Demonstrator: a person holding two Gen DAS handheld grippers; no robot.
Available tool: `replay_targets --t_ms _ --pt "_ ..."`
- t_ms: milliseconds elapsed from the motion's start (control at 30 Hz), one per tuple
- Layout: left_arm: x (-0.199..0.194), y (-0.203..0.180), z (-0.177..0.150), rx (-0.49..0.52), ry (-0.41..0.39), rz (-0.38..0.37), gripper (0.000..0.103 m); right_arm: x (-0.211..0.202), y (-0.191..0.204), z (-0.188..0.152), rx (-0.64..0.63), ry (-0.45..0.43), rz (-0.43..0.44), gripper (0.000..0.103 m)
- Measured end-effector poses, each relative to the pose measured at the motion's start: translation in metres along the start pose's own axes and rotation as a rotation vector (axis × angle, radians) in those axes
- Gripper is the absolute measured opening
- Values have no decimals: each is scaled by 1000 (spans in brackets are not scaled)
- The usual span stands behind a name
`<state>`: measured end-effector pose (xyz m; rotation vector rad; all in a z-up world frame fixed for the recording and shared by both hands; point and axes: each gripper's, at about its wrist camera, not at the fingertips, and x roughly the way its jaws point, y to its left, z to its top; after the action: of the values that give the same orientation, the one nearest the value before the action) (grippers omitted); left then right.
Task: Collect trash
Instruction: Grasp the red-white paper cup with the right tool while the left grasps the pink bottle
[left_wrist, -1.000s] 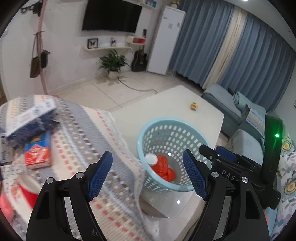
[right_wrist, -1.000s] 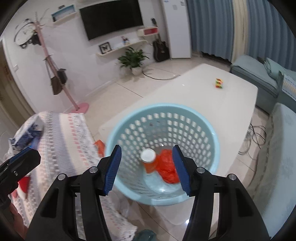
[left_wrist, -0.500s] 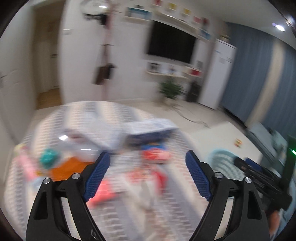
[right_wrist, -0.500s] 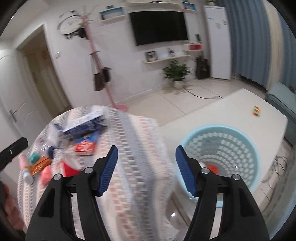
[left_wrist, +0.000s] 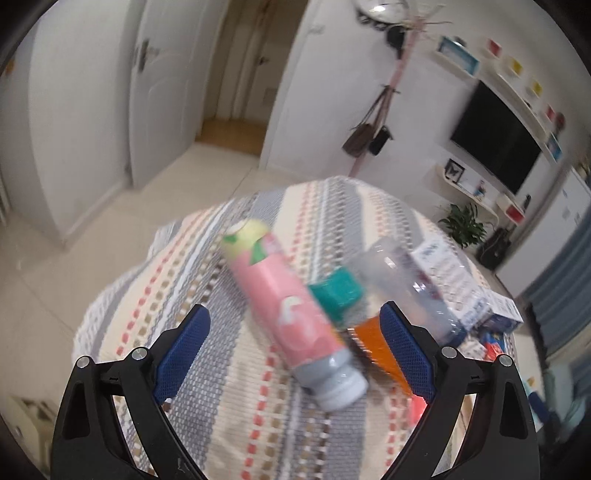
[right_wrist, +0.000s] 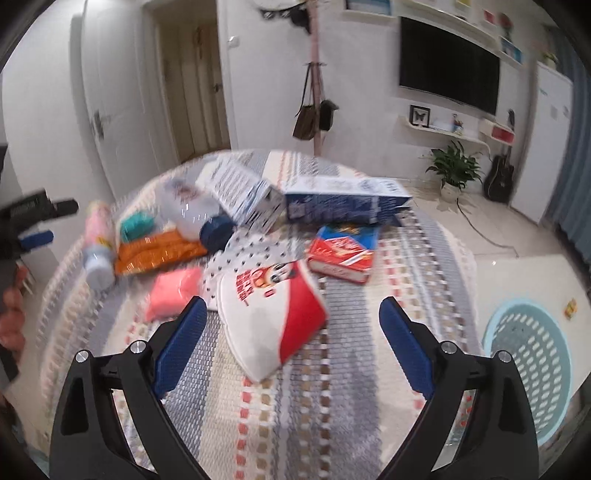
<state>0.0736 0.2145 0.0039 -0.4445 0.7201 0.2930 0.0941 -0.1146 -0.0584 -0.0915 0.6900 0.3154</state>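
Trash lies on a table with a striped cloth (right_wrist: 295, 406). My left gripper (left_wrist: 295, 350) is open and empty, just above a pink bottle (left_wrist: 291, 317) lying on its side. Beside the bottle are a teal cap (left_wrist: 338, 295), an orange wrapper (left_wrist: 380, 347) and a clear bottle (left_wrist: 402, 284). My right gripper (right_wrist: 291, 350) is open and empty, over a red and white bag (right_wrist: 273, 314). The pink bottle (right_wrist: 96, 243), a pink packet (right_wrist: 171, 295), a red box (right_wrist: 343, 254) and blue and white cartons (right_wrist: 343, 201) lie farther off. The light blue basket (right_wrist: 532, 362) stands at the lower right.
The left gripper (right_wrist: 33, 225) and the hand holding it show at the left edge of the right wrist view. A coat stand (right_wrist: 314, 92) with bags stands behind the table, near doors. A white low table (right_wrist: 517, 273) bears the basket.
Both grippers have swung left, away from the basket and over the striped table. The left one now hangs over the pink bottle, the right one over the red and white bag.
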Motion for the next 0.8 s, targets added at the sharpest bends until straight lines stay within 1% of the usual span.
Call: replay_targets --t_ms 167,267,333,433,633,700,733,767,800 --pt "29 22 -4 -75 70 -1 90 30 5 -2 -33 70 -1 90" --pt "41 18 -6 -90 101 -3 90 38 3 -3 -48 113 39 90" --pt "47 15 -12 -89 107 12 90 41 5 -3 -62 124 48 90" --pt "54 7 -14 -70 117 43 90 44 12 -5 -86 136 36 90" --pt "61 -2 -15 -21 116 96 86 40 17 -6 -117 109 -5 89" --pt "60 -5 -14 -9 115 91 78 40 18 -6 -115 102 -11 80" --pt "60 -7 -14 0 114 93 75 40 18 -6 -113 101 -9 80" --pt "59 -9 -15 12 111 95 65 39 17 -6 -110 99 -9 80" --pt "58 -13 -14 28 108 98 60 37 16 -6 -105 91 -8 80"
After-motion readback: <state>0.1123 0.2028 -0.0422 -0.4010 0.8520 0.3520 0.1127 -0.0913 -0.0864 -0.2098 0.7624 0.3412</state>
